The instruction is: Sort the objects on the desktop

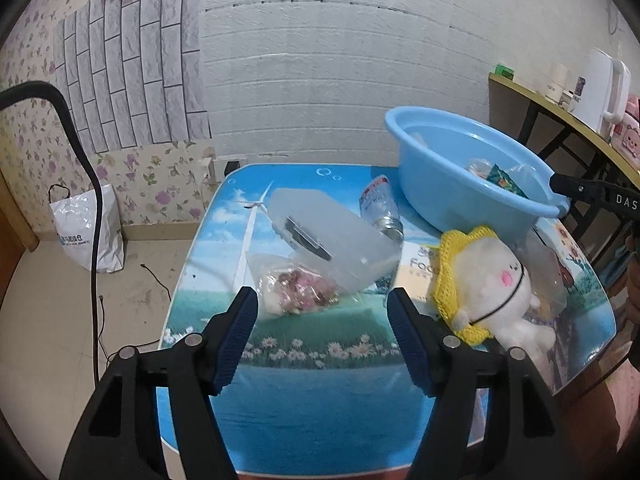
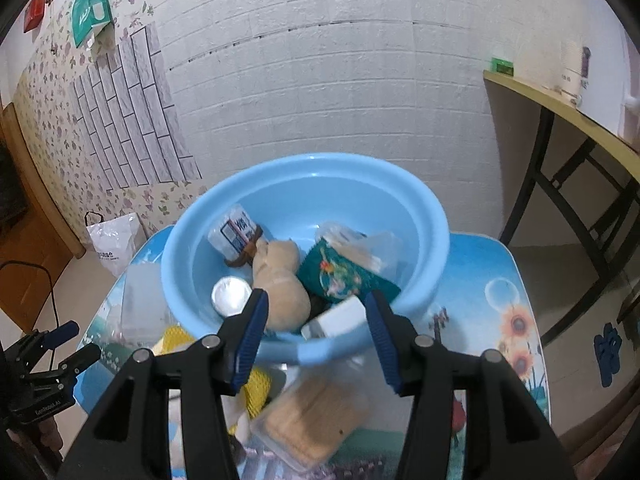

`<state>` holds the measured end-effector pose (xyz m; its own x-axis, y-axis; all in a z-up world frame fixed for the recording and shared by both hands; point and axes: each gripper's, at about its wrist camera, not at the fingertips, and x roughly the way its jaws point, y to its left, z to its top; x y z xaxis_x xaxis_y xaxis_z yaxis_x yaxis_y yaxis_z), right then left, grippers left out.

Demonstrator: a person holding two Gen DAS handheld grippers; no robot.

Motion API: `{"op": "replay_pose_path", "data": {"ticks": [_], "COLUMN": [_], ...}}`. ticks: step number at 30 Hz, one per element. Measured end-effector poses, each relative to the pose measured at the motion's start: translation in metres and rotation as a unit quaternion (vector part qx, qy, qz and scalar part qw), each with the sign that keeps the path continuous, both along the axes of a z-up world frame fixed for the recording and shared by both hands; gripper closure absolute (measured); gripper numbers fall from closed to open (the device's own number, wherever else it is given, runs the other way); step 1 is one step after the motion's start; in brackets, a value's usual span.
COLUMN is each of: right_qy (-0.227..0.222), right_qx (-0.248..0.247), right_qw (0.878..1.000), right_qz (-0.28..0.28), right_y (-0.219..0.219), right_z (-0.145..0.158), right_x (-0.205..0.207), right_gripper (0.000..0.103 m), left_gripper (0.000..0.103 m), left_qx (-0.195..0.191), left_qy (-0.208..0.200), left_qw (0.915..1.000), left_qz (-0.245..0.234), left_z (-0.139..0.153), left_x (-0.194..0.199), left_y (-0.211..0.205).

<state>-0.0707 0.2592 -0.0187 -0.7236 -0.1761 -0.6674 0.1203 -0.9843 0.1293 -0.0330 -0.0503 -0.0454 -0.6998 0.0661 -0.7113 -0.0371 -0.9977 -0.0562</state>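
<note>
Left wrist view: the next thing to sort looks like the small clear bag (image 1: 298, 290) with pink and white bits inside; it lies on the surface (image 1: 320, 400) just past the left gripper (image 1: 322, 308), near the middle; its long side runs left to right, and its loose top points to the right and far, under the frosted plastic box (image 1: 332, 240). That box leans on the bag, with its long side going from far left to near right; behind it a clear bottle (image 1: 380, 210) lies on its side with its open mouth pointing near and right, toward the plush toy (image 1: 488, 284) in the yellow hat.

The left jaws are released and wide, with nothing between them; the right gripper (image 2: 316, 312) is released too, hanging over the near rim of the blue basin (image 2: 304, 184), and nothing is pinched in it.

What could go wrong, I think: if the bag gets pulled out, the box on top may slide or tip; the bag is soft and slippery, so the jaws may only catch a corner and drop it; the bottle could roll if bumped; the basin sits close to the far right edge and a knock on its rim could push it.
</note>
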Motion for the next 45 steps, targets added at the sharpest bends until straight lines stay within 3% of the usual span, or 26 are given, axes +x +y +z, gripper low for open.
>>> {"op": "replay_pose_path", "data": {"ticks": [15,21,25,31,34,39,43,45], "right_qy": [-0.038,-0.042,-0.041,-0.046,-0.049,-0.043,-0.035,-0.033], "right_qx": [0.001,0.000,-0.001,0.007,0.007,0.004,-0.002,-0.005], "right_qw": [0.999,0.999,0.999,0.999,0.999,0.999,0.999,0.999], "right_qz": [-0.005,-0.003,0.000,0.007,0.008,0.006,0.004,0.006], "right_y": [0.019,0.021,0.018,0.011,0.010,0.010,0.010,0.009], "right_z": [-0.029,-0.033,-0.033,-0.039,-0.042,-0.041,-0.040,-0.039], "right_x": [0.035,0.045,0.048,0.055,0.057,0.061,0.062,0.062], "right_gripper": [0.050,0.040,0.027,0.025,0.013,0.012,0.001,0.001], "left_gripper": [0.027,0.026,0.024,0.022,0.022,0.022,0.022,0.022], "left_qx": [0.003,-0.005,-0.010,-0.003,-0.001,0.004,0.007,0.007], "left_qy": [-0.053,-0.064,-0.061,-0.061,-0.063,-0.060,-0.059,-0.057], "left_qw": [0.9985,0.9975,0.9975,0.9973,0.9972,0.9974,0.9975,0.9976], "left_qz": [-0.018,-0.029,-0.035,-0.039,-0.039,-0.039,-0.038,-0.037], "left_z": [-0.009,-0.012,-0.011,-0.013,-0.014,-0.013,-0.014,-0.014], "left_x": [0.010,0.017,0.023,0.031,0.033,0.034,0.035,0.036], "left_y": [0.031,0.043,0.049,0.050,0.049,0.048,0.047,0.047]}}
